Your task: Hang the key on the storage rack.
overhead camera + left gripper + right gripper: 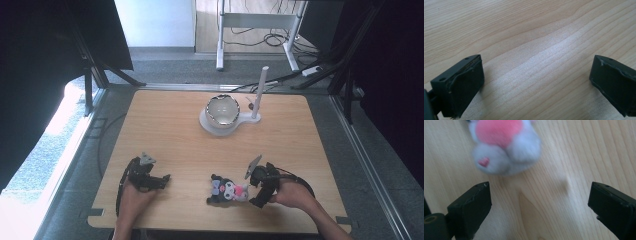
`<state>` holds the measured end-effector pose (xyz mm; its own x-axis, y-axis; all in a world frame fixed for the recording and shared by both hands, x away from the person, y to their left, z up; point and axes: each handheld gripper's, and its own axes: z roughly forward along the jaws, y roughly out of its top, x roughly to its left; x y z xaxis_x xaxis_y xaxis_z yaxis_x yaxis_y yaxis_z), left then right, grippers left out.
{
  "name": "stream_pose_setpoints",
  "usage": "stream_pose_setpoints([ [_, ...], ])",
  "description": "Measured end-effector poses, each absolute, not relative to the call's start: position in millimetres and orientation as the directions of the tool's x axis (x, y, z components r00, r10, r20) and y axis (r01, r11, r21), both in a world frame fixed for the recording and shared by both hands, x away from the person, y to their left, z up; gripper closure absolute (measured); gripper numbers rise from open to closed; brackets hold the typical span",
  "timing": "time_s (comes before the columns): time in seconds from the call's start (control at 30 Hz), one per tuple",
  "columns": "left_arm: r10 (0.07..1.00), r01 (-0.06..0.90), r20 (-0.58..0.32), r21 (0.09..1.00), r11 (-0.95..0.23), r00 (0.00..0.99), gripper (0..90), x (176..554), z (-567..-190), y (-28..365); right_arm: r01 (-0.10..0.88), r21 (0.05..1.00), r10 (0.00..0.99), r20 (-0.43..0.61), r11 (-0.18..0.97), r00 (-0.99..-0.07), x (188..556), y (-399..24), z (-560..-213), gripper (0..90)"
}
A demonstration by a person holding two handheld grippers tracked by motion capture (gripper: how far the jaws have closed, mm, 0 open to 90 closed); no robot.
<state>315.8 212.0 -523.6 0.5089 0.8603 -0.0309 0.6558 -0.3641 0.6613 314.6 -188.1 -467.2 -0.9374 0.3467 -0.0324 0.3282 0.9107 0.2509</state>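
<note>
My right gripper point(539, 207) has its jaws wide apart with nothing between them, just short of the plush toy point(504, 147) lying on the table point(574, 157). My left gripper point(536, 85) also stands open over bare wood, well apart from it. The toy looks light, soft and squashy, not fragile or slippery; I judge its plump white-and-pink body the best hold, not the thin dark ears. Farther off sits a bowl point(223, 111) on its stand.
</note>
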Motion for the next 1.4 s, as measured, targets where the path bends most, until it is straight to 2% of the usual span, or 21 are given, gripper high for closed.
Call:
stream_pose_setpoints([
  [0.43,0.861,0.656,-0.032,0.661,-0.363,0.508,0.0,315.9,-523.6,212.1,0.238,0.217,0.248,-0.016,0.947,-0.969,313.7,-155.8,-466.0,8.2],
  [0.8,0.863,0.656,-0.033,0.665,-0.357,0.504,0.9,315.5,-523.5,212.5,0.177,0.159,0.179,0.001,0.971,-0.984,313.8,-127.6,-473.1,21.0],
  [0.87,0.864,0.656,-0.033,0.666,-0.356,0.502,1.6,315.3,-523.2,212.8,0.165,0.135,0.166,0.004,0.977,-0.986,313.9,-121.1,-475.9,28.3],
  [0.9,0.864,0.656,-0.033,0.666,-0.356,0.502,1.6,315.3,-523.2,212.8,0.165,0.135,0.166,0.004,0.977,-0.986,313.9,-121.1,-475.9,28.3],
  [1.07,0.864,0.656,-0.033,0.666,-0.355,0.502,1.6,315.3,-523.2,212.8,0.134,0.101,0.135,-0.01,0.986,-0.991,315.0,-115.5,-476.5,41.3],
  [1.23,0.866,0.657,-0.032,0.665,-0.355,0.499,1.2,315.4,-523.4,212.5,0.135,0.082,0.137,-0.015,0.987,-0.99,314.9,-113.5,-473.7,44.7],
  [1.4,0.866,0.658,-0.032,0.664,-0.355,0.499,1.1,315.4,-523.3,212.5,0.127,0.109,0.13,-0.02,0.986,-0.991,316.3,-114.2,-466.4,45.5],
])
